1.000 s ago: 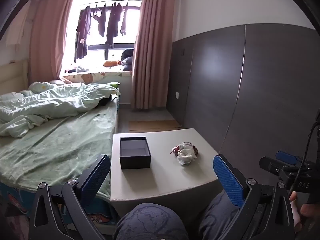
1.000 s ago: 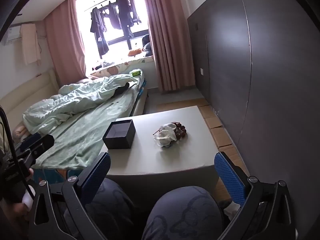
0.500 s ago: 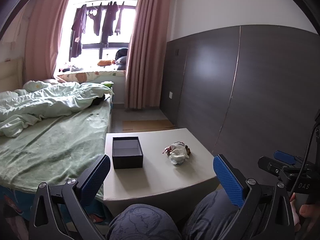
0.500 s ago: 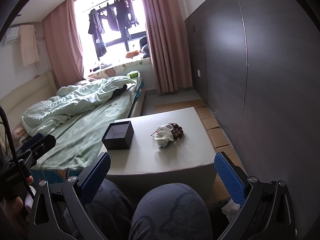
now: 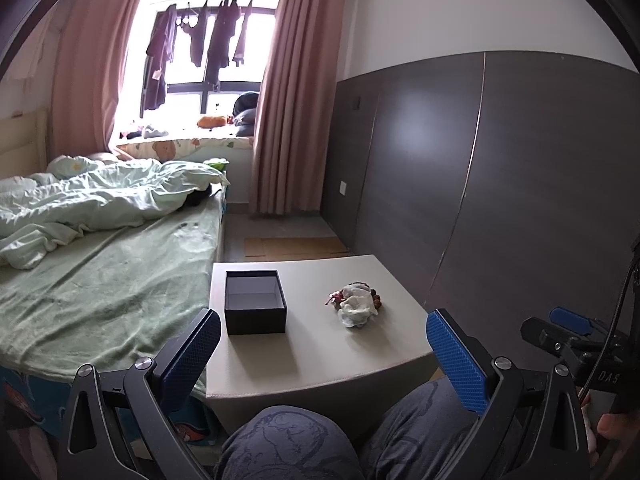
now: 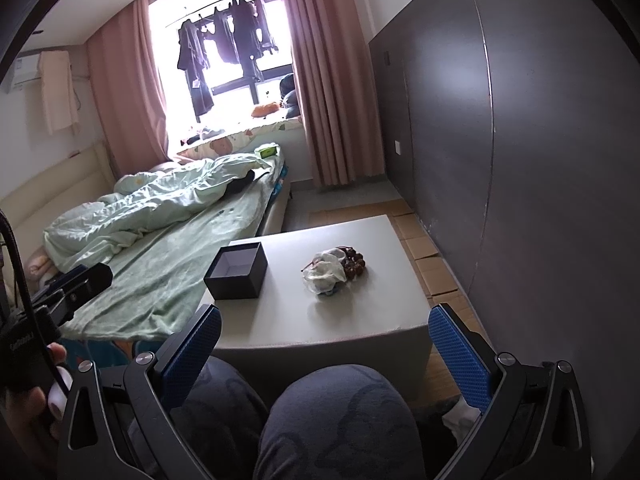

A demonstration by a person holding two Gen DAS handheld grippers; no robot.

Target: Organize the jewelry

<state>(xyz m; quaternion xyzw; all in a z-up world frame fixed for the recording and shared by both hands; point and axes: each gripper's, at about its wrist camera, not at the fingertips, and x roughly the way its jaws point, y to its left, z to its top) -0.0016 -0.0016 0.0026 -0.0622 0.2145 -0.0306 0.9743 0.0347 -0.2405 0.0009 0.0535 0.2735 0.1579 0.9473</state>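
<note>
An open, empty black jewelry box (image 5: 255,301) stands on the left part of a low grey table (image 5: 316,356). A small heap of jewelry (image 5: 355,304), white pieces tangled with dark red beads, lies to its right. Both show in the right wrist view too, the box (image 6: 237,270) and the heap (image 6: 333,269). My left gripper (image 5: 320,356) is open and empty, held back above my knees short of the table. My right gripper (image 6: 325,354) is open and empty too, also short of the table's near edge.
A bed (image 5: 92,280) with green bedding lies against the table's left side. A dark panelled wall (image 5: 520,180) runs along the right. My knees (image 6: 344,420) sit at the table's near edge. Cardboard sheets (image 6: 424,248) lie on the floor by the wall.
Both grippers have drawn back and risen a little, so the table, box and heap sit lower and smaller in view. Both grippers stay open. Nothing on the table has moved.
</note>
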